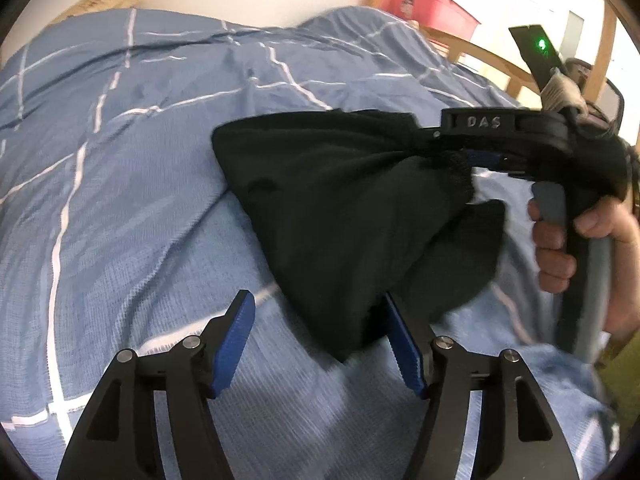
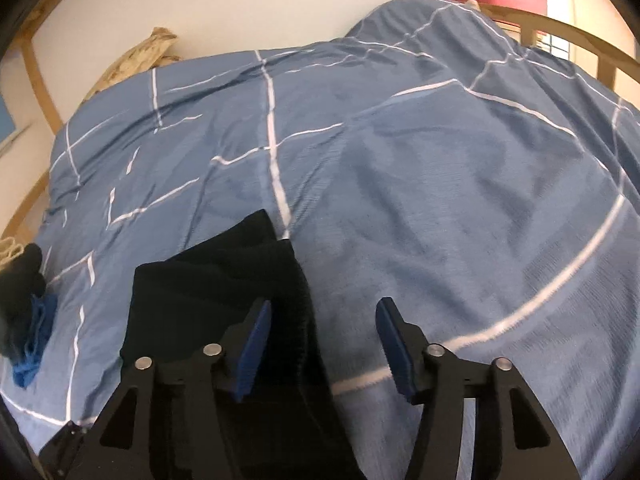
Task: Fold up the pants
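The black pants (image 1: 340, 216) lie bunched on the blue checked duvet (image 1: 120, 200). In the left wrist view, their lower corner reaches down to the right pad of my left gripper (image 1: 320, 346), which stands open with nothing pressed between its pads. My right gripper (image 1: 464, 158) comes in from the right at the cloth's upper edge, with a hand (image 1: 560, 248) on its handle. In the right wrist view, my right gripper (image 2: 324, 346) is open. The pants (image 2: 216, 280) lie under its left finger, and their ribbed edge runs between the pads without being pinched.
A red bin (image 1: 432, 4) stands behind the wooden bed frame (image 1: 488, 56) at the back right. A tan pillow (image 2: 140, 60) lies against the wall at the back left. Dark and blue cloths (image 2: 32, 320) sit at the duvet's left edge.
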Motion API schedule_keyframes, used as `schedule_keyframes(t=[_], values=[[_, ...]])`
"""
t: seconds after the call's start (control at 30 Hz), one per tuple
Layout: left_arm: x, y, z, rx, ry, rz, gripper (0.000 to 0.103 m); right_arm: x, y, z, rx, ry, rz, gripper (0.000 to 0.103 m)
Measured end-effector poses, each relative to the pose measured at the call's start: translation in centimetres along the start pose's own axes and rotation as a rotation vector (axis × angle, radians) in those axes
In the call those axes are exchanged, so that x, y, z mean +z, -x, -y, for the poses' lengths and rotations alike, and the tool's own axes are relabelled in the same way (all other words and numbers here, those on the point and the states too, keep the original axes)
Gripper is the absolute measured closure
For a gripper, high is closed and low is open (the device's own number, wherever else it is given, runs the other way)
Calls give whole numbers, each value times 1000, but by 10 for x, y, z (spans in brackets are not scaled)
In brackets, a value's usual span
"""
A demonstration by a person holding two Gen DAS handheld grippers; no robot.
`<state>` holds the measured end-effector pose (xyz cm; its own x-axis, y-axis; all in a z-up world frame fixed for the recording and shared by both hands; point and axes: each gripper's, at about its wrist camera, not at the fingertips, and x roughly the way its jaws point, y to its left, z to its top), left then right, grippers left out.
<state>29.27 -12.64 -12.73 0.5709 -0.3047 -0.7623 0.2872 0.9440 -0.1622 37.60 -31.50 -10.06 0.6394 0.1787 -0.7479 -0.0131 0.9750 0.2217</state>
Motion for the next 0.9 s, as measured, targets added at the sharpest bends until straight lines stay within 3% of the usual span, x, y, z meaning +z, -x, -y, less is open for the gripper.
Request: schedule_keyframes(t=[0.07, 0.13, 0.27, 0.53, 0.63, 0.77, 0.9], values=[[1, 16, 5, -20, -17, 39, 36, -5, 10, 3, -29, -13, 14, 44], [2, 36, 8, -9, -40, 106, 23, -13, 20, 4, -60, -6, 24, 43], [3, 57, 7, 54, -54, 186, 21, -24, 44, 2, -110, 3, 67, 42], [11, 75, -31, 92, 66, 219, 21, -50, 99, 2, -118, -116, 167, 32], [17, 79, -30, 99, 71, 209, 21, -63, 110, -3, -102, -145, 174, 31], [31, 97, -22, 43, 64, 219, 16, -77, 124, -12, -70, -159, 170, 30], [44, 113, -18, 53, 24, 235, 13, -85, 136, -20, -53, -177, 197, 23]])
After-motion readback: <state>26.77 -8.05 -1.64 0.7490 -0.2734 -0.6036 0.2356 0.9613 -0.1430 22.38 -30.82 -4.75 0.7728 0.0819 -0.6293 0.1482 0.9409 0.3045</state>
